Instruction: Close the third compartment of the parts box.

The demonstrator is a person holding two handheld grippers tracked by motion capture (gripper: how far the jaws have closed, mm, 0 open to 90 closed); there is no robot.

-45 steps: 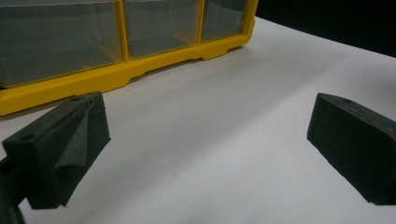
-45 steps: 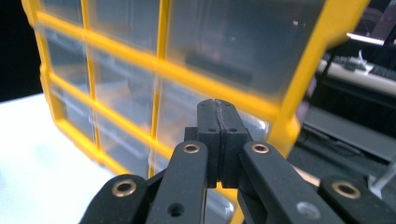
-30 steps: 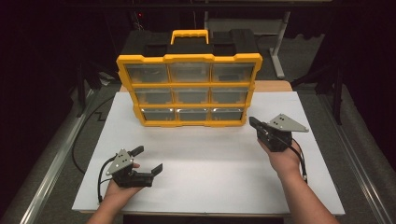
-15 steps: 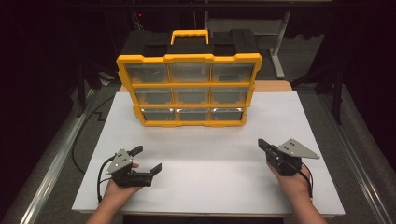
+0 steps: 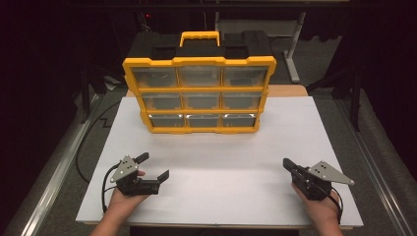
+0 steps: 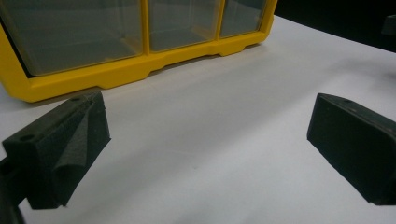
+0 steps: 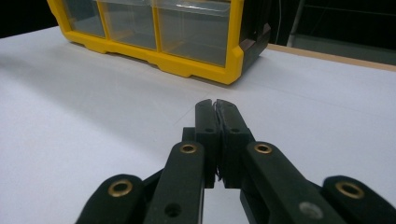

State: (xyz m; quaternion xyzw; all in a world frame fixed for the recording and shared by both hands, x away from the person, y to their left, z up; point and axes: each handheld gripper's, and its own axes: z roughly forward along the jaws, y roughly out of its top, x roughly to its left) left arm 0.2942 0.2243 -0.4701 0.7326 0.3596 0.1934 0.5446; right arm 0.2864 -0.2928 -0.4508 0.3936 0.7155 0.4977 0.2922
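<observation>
Drawers (image 5: 199, 97) look cloudy, their contents hard to discern.

The right gripper (image 7: 215, 106) rises from the bottom edge with its two black jaws pressed flat together, nothing between them, brass-coloured pivot pins showing on its linkage arms. It sits low over a white table surface (image 7: 84, 121), its tips aimed toward the near corner of a yellow-framed drawer organizer (image 7: 187, 65) that stands well apart from them. The organizer's bottom row shows three clear plastic drawers (image 7: 194, 35), and a strip of bare wooden tabletop edge (image 7: 327, 56) shows beyond the white sheet at the right.
</observation>
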